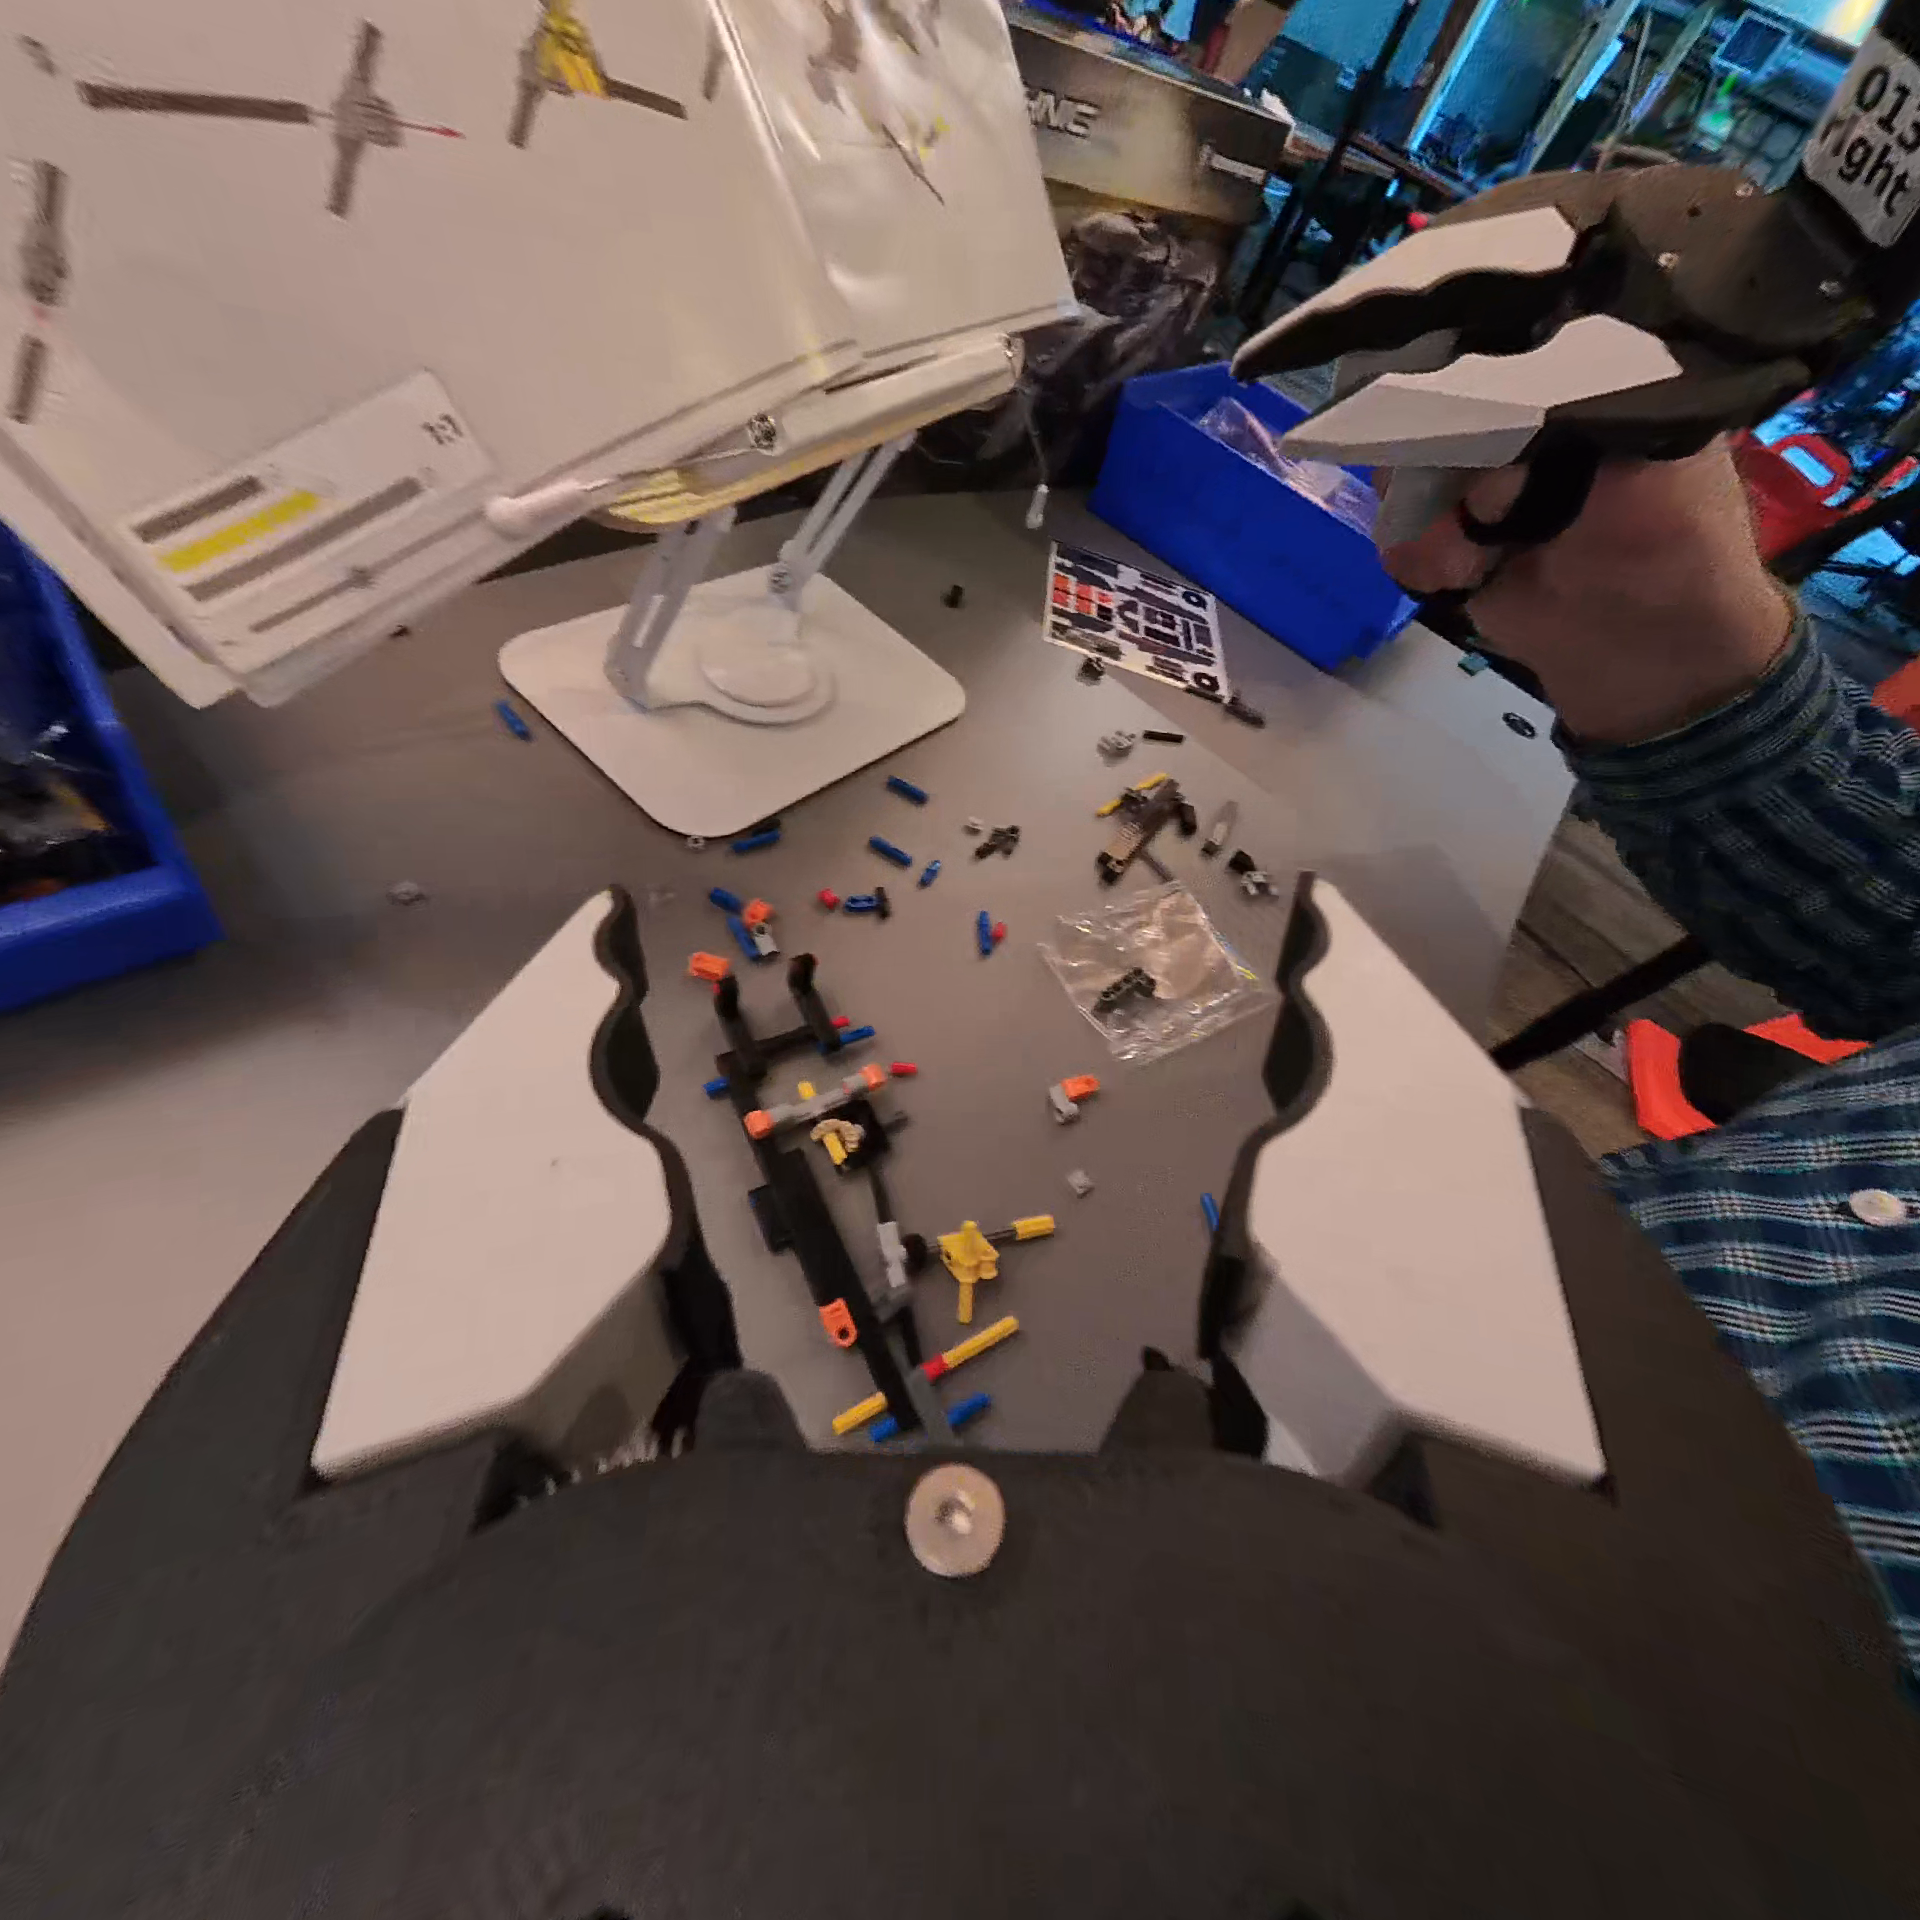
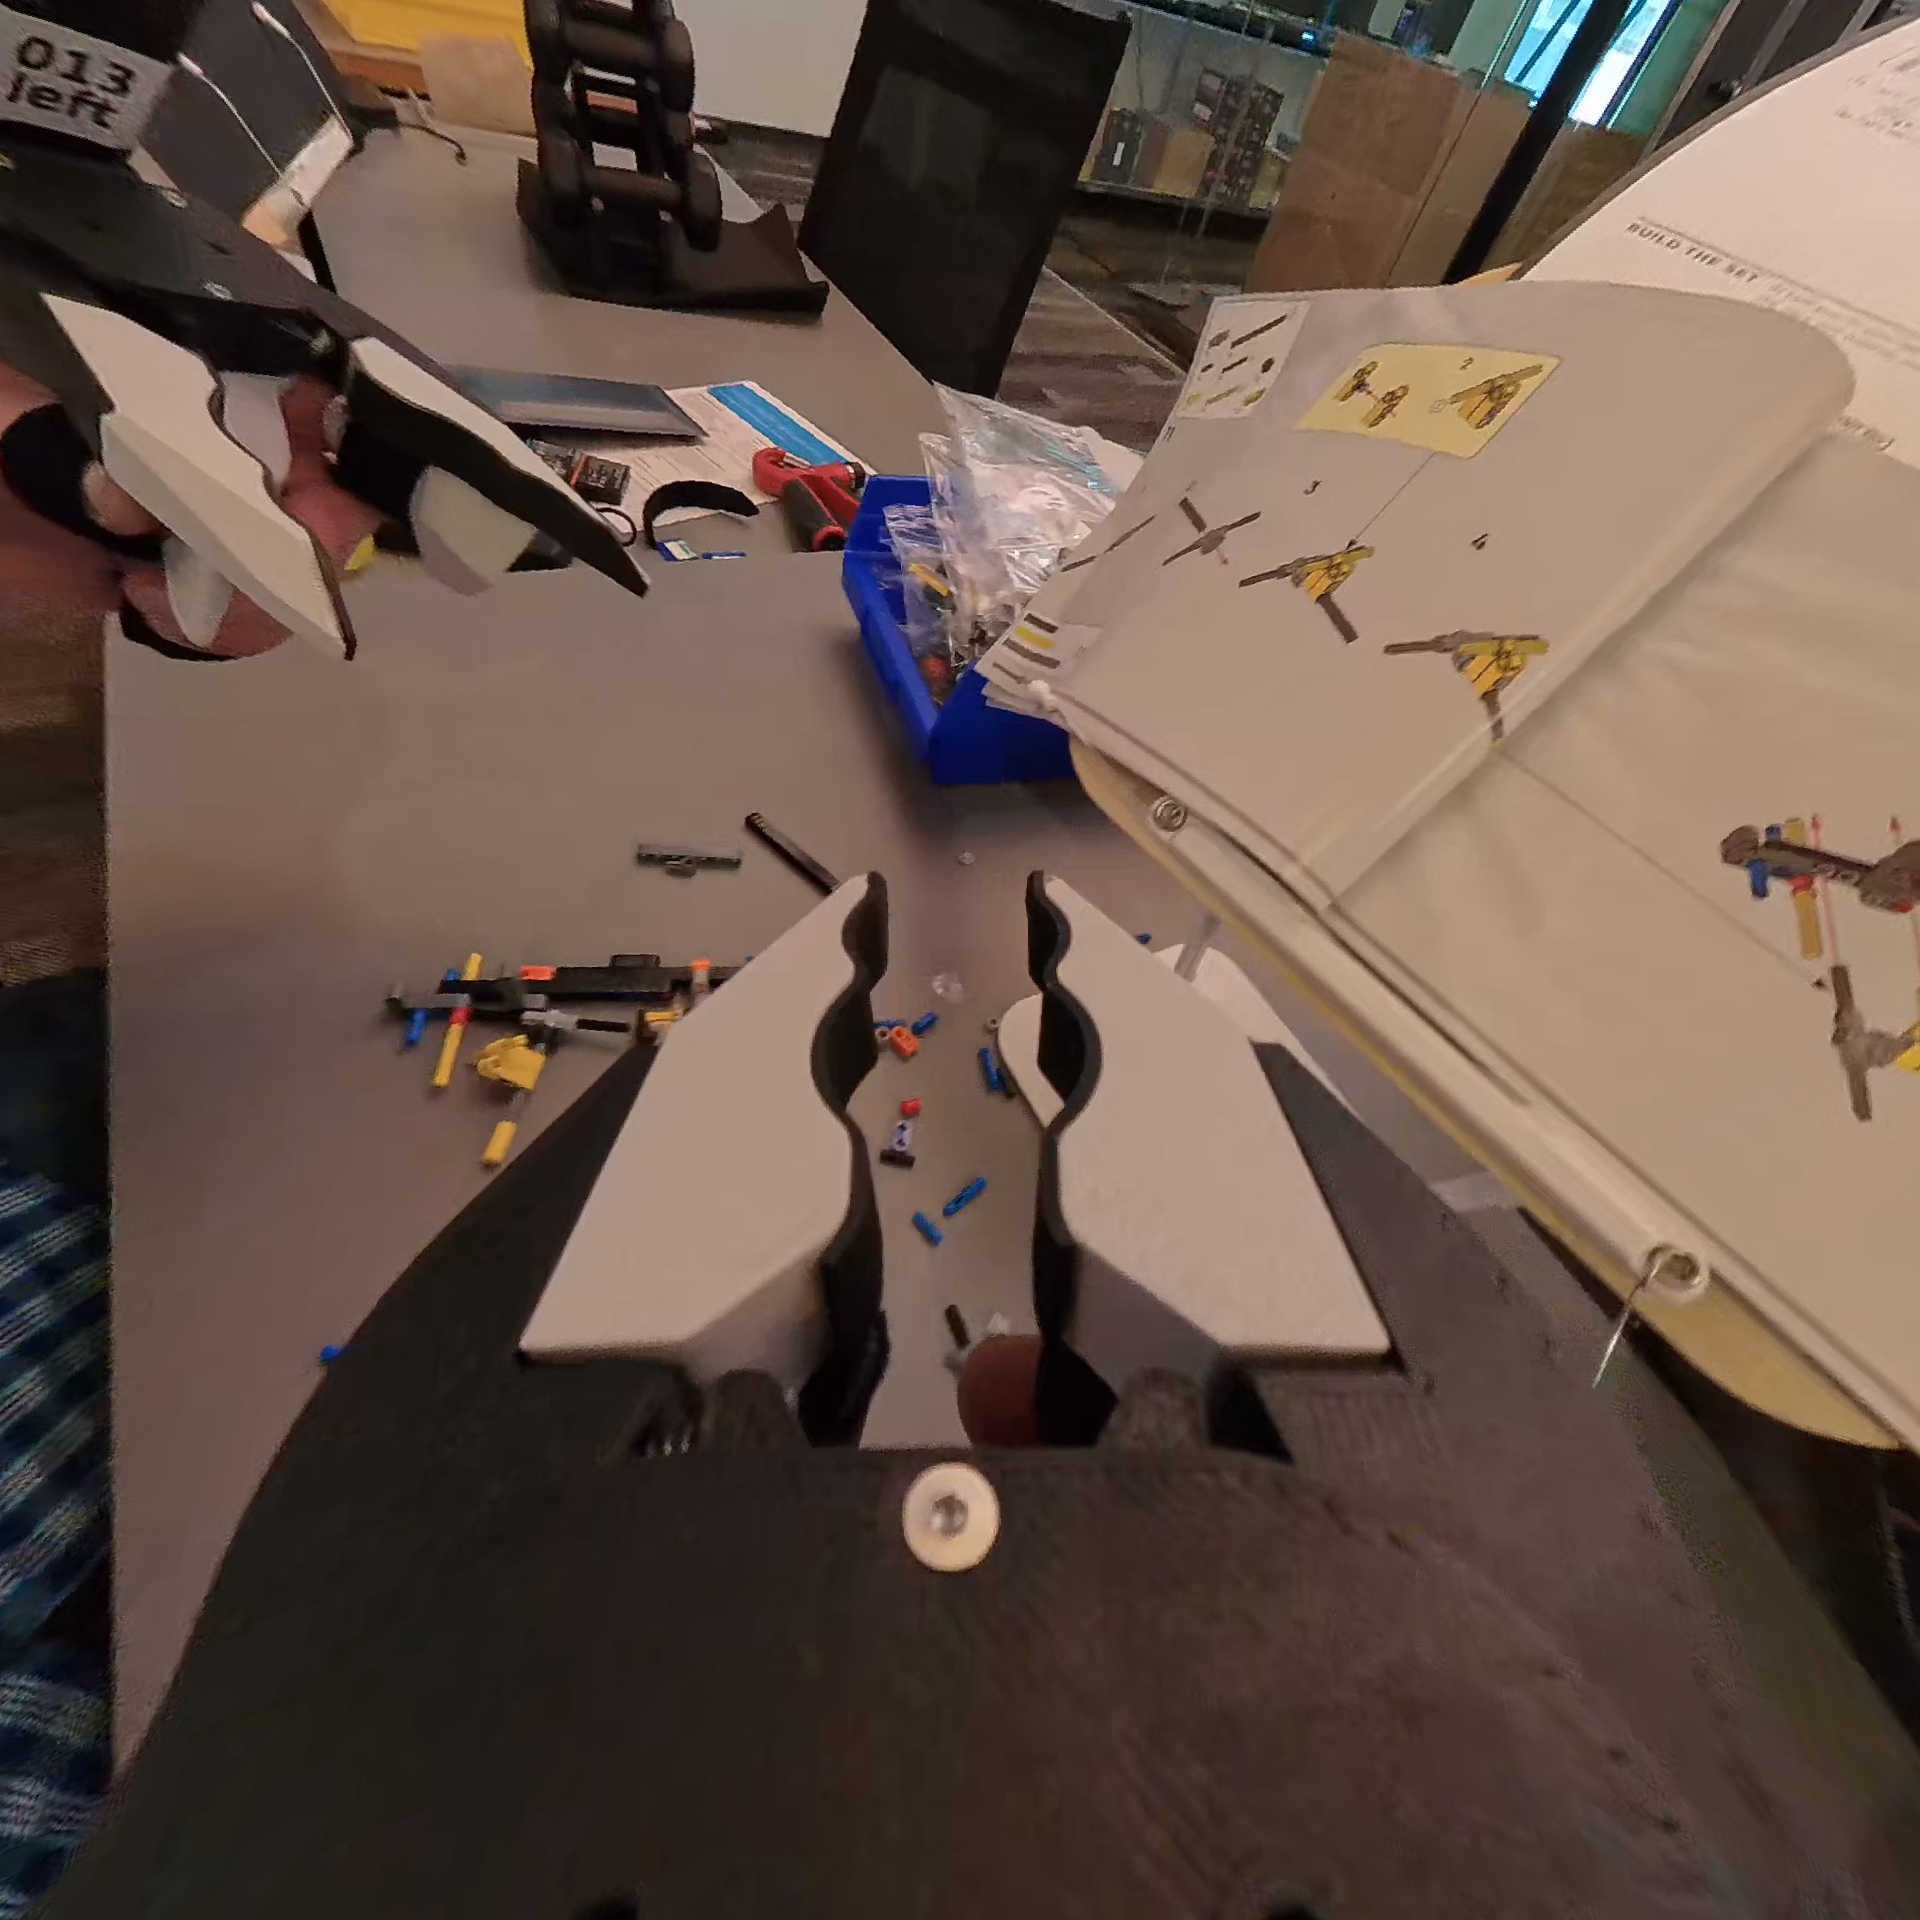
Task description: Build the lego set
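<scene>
The left gripper (image 1: 951,904) is being held spread wide above the long black lego assembly with yellow, orange and blue pins (image 1: 821,1195), gripping nothing. The right gripper (image 2: 956,883), slightly parted and empty, is being hovered over small scattered blue pins (image 2: 961,1195). At two o'clock, the white instruction booklet on its stand (image 2: 1455,623) is being cut off by the frame edge.

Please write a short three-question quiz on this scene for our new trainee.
1. True or false: the left gripper is open and holds nothing.
2. What props up the open instruction booklet? A) a white stand B) a blue bin C) a hand
3. Fill in: the half-built black frame lies flat on the grey ____.

Key: 1 true; 2 A; 3 table. The right gripper is also open and empty.
</scene>
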Tool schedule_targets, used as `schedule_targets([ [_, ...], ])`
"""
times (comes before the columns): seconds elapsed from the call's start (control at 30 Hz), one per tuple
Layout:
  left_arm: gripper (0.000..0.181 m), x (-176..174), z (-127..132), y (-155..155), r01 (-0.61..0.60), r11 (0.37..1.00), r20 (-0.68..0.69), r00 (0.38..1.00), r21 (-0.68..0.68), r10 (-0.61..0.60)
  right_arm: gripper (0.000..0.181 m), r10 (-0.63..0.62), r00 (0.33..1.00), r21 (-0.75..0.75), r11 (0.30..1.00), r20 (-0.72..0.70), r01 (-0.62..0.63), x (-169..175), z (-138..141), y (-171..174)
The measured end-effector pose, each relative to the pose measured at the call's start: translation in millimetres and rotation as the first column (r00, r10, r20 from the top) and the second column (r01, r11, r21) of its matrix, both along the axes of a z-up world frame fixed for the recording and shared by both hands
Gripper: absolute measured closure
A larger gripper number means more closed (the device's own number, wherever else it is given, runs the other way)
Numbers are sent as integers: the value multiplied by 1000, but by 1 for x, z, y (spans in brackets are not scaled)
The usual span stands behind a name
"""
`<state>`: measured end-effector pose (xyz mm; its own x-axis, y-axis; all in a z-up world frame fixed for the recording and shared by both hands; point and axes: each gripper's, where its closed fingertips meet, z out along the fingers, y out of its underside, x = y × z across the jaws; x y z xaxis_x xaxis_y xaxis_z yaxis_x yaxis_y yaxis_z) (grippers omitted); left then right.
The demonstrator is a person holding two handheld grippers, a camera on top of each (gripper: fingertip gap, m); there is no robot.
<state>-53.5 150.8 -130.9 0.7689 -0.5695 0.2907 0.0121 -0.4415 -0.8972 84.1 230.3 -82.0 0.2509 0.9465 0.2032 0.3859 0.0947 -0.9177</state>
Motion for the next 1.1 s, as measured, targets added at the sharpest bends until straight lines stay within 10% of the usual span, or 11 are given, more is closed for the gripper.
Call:
schedule_targets([
  [0.3, 43, 2, -30, -16, -57, 996, -58, 997, -61, 54, 157, -43, 999, -139, 989, -24, 39, 31, -27, -31],
  [1.1, 117, -9, -157, -52, -92, 957, -301, 954, -276, 5, 151, 52, 975, -260, 966, 214, 6, 16, -141, -84],
])
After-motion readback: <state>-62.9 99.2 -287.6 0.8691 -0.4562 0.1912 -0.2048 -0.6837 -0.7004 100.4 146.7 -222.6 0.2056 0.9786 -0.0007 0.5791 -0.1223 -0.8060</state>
